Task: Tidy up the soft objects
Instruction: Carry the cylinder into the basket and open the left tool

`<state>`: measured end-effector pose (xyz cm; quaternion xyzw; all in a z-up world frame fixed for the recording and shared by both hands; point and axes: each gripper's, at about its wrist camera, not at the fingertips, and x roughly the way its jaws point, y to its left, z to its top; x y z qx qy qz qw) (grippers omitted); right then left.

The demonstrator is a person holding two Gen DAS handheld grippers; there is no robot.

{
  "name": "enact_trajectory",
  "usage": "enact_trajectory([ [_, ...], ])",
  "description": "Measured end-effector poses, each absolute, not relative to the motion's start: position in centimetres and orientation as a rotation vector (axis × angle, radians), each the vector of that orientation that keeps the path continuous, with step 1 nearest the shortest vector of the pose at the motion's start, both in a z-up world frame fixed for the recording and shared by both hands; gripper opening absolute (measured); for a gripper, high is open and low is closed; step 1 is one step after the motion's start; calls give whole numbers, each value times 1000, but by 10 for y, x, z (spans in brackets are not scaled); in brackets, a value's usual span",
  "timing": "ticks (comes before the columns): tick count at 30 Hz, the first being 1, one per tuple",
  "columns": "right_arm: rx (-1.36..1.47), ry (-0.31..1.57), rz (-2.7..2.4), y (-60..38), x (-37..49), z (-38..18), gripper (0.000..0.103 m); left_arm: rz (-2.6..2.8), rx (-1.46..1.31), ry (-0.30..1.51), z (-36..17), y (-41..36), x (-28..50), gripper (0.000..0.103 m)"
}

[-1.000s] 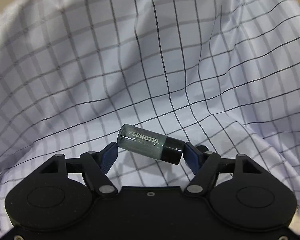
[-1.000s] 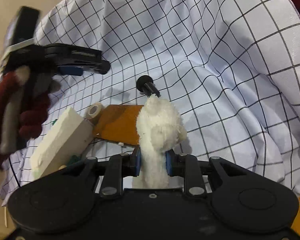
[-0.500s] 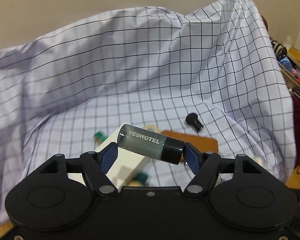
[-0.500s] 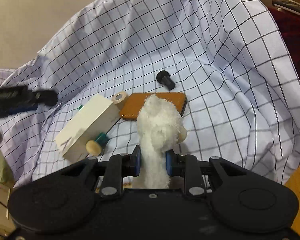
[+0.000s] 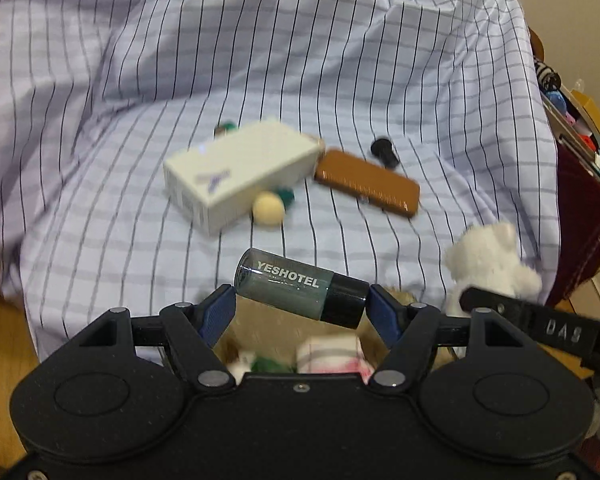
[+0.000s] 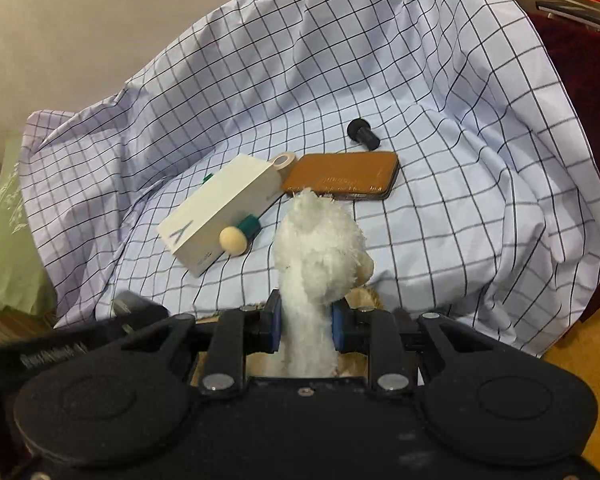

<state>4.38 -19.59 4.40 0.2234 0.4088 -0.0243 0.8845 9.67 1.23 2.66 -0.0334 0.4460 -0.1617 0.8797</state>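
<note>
Gripping a small dark bottle point(image 5: 302, 294) marked YESHOTEL, the left gripper point(image 5: 302, 312) has its jaws clamped on the bottle's two ends, holding it tilted above the near edge of a checked cloth point(image 5: 340, 60). Under the bottle, at the near edge, lie soft items too blurred to name. On the cloth beyond, from left to right, lie a white box point(image 5: 236, 174), a cream ball point(image 5: 267, 208) touching the box's near side with a green piece point(image 6: 249, 227) beside it, a brown case point(image 5: 367, 188) just right of the box, and a black knob point(image 5: 384, 151) just past the case. A small roll of tape point(image 6: 284, 160) sits at the box's far corner. At right, the right gripper point(image 6: 306, 328) has its jaws closed on a white plush toy point(image 6: 318, 248), which stands upright between them above the cloth's near edge, close beside the left gripper.
</note>
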Motion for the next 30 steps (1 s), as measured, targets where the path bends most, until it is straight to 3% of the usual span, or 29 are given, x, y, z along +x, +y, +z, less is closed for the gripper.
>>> enact_trajectory([
  [28, 438, 839, -53, -185, 1, 35, 24, -220, -65, 988, -22, 6, 21, 68],
  [30, 426, 844, -52, -182, 2, 34, 24, -211, -76, 979, -22, 9, 17, 73],
])
